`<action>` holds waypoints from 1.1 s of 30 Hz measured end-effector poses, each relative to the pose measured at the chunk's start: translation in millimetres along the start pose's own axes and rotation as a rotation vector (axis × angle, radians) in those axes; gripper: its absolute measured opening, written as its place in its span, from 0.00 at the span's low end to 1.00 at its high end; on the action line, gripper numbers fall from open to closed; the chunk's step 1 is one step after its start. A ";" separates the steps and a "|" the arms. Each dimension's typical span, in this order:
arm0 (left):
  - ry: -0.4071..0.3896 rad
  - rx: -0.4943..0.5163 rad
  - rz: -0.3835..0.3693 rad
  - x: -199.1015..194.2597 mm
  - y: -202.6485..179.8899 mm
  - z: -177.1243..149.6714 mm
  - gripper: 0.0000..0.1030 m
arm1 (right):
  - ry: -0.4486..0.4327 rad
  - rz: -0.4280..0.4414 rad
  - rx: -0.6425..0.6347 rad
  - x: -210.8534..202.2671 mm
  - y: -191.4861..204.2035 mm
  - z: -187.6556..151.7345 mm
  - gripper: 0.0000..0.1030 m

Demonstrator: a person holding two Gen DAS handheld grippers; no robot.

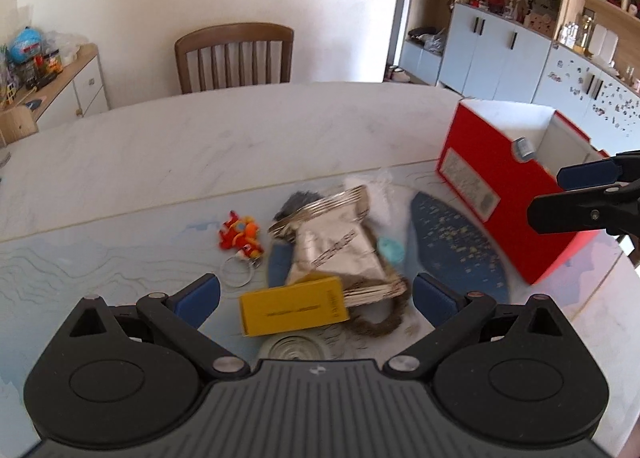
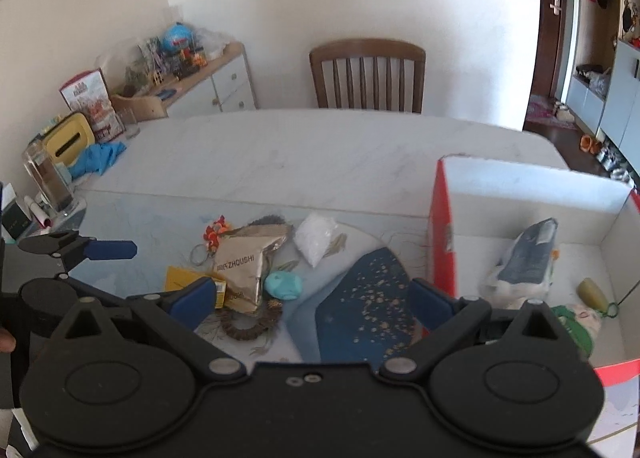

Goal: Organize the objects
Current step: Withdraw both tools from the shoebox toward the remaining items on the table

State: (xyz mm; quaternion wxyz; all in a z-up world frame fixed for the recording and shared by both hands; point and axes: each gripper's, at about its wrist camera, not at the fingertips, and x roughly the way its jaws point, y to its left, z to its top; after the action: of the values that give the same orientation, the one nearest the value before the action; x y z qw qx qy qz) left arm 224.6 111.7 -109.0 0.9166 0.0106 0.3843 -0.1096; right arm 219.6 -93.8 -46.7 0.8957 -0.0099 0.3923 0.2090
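Observation:
A pile of small objects lies on a blue mat [image 1: 460, 242]: a yellow box [image 1: 294, 310], a silver foil pouch [image 1: 340, 250], a red-orange toy keychain [image 1: 240, 238], a turquoise object [image 2: 283, 285], a white bag [image 2: 316, 236] and a brown woven ring [image 2: 248, 324]. My left gripper [image 1: 316, 298] is open and empty just above the yellow box. My right gripper [image 2: 312, 304] is open and empty over the mat, beside the red box [image 2: 440, 242]. The red box [image 1: 492, 194] holds a grey-white bag [image 2: 524, 262] and other items.
The white marble table [image 2: 300, 150] has a wooden chair [image 2: 368, 74] behind it. Clutter with a yellow tissue holder [image 2: 68, 138] and blue cloth [image 2: 100, 158] sits at the table's left end. Cabinets [image 1: 500, 50] stand at the far right.

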 end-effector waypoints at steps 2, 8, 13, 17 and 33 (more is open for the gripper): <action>0.007 -0.008 0.009 6.1 5.3 -3.0 1.00 | 0.017 0.004 0.001 10.8 4.4 0.0 0.96; 0.020 -0.015 0.018 17.6 13.3 -10.9 1.00 | 0.062 0.011 -0.020 39.8 14.0 1.2 0.89; 0.029 -0.026 0.025 25.4 15.8 -12.7 1.00 | 0.108 0.002 0.007 63.6 9.4 0.6 0.84; 0.049 -0.034 0.020 31.5 18.3 -12.4 1.00 | 0.125 -0.004 0.007 77.6 8.7 -0.2 0.81; 0.097 -0.092 -0.013 47.1 27.2 -11.1 0.92 | 0.188 0.016 0.002 120.8 4.8 -4.0 0.63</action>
State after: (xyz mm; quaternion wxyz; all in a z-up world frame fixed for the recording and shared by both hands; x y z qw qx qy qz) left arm 254.6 130.2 -151.8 0.8957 -0.0285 0.4329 -0.0971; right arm 288.0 -45.8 -134.1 0.8532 -0.0254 0.4750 0.2140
